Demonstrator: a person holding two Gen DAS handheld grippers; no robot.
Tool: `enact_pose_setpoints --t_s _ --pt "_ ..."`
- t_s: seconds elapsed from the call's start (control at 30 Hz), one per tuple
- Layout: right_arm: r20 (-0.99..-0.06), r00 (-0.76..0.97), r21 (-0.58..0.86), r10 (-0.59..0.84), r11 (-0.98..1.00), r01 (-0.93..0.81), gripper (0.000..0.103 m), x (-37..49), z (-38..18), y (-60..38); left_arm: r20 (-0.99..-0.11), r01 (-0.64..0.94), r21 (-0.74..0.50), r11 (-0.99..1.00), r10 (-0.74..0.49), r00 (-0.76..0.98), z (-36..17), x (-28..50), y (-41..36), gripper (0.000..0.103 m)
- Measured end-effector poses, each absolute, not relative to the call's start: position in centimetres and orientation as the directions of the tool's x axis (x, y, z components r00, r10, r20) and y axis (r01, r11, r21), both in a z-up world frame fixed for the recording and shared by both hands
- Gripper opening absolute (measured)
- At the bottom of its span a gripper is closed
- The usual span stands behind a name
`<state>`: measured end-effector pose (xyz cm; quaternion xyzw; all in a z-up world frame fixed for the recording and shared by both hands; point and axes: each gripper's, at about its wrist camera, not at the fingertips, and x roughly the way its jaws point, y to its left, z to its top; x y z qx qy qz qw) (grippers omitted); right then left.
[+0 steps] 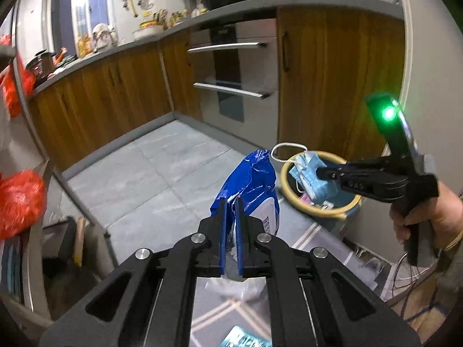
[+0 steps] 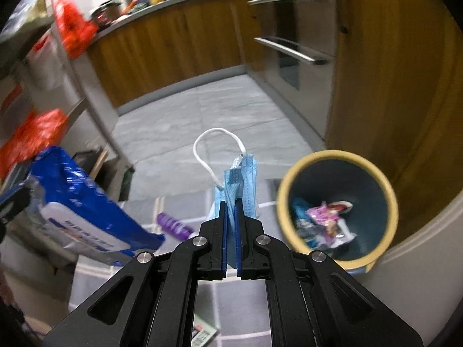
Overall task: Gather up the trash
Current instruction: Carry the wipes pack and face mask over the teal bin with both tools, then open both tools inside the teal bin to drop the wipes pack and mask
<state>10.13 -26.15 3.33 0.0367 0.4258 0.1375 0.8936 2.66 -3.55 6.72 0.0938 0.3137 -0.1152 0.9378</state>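
My left gripper point(image 1: 230, 202) is shut on a crumpled blue and white plastic packet point(image 1: 250, 179), lifted above the floor. In the right wrist view the same packet point(image 2: 84, 202) hangs at the left. My right gripper point(image 2: 230, 205) is shut on a light blue face mask point(image 2: 241, 179), whose white ear loop point(image 2: 215, 141) sticks up. In the left wrist view the right gripper point(image 1: 321, 172) holds the mask point(image 1: 309, 177) over the bin point(image 1: 292, 188). The bin point(image 2: 289, 219), blue with a yellow rim, stands on the floor at the right with several wrappers point(image 2: 324, 222) inside.
Wooden cabinets point(image 1: 115, 95) and an oven with steel handles point(image 1: 231, 89) line the grey tiled floor. A purple wrapper point(image 2: 173, 225) and a printed scrap point(image 2: 204, 332) lie on the checked mat. Red bags point(image 1: 20, 202) hang on a rack at the left. A hand point(image 1: 425, 217) grips the right tool.
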Motion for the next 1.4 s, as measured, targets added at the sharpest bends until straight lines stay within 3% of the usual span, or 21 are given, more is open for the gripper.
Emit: enact_pose_setpoints --t_s 0.4,0.57,1.0,1.4 --pt "-0.79 0.59 0.21 0.167 0.978 0.005 0.006 14.3 0.6 -34.8 -0.668 0.396 0.021 0.918 -0.282 0.689 4.4 10.6 -11.8 0.005" --pt "-0.81 0.577 0.173 0.102 0.982 0.069 0.006 15.9 -0.9 -37.8 -0.684 0.429 0.044 0.902 -0.286 0.671 3.2 13.4 -15.1 0.005" --pt "-0.835 0.548 0.142 0.061 0.984 0.107 0.006 17.8 -4.6 -40.5 -0.674 0.469 0.124 0.874 -0.273 0.686 -0.4 18.2 -22.0 0.005" --pt "-0.87 0.491 0.108 0.035 0.987 0.121 0.006 18.8 -8.0 -41.2 -0.71 0.478 0.121 0.87 -0.261 0.654 -4.0 23.0 -26.2 0.005"
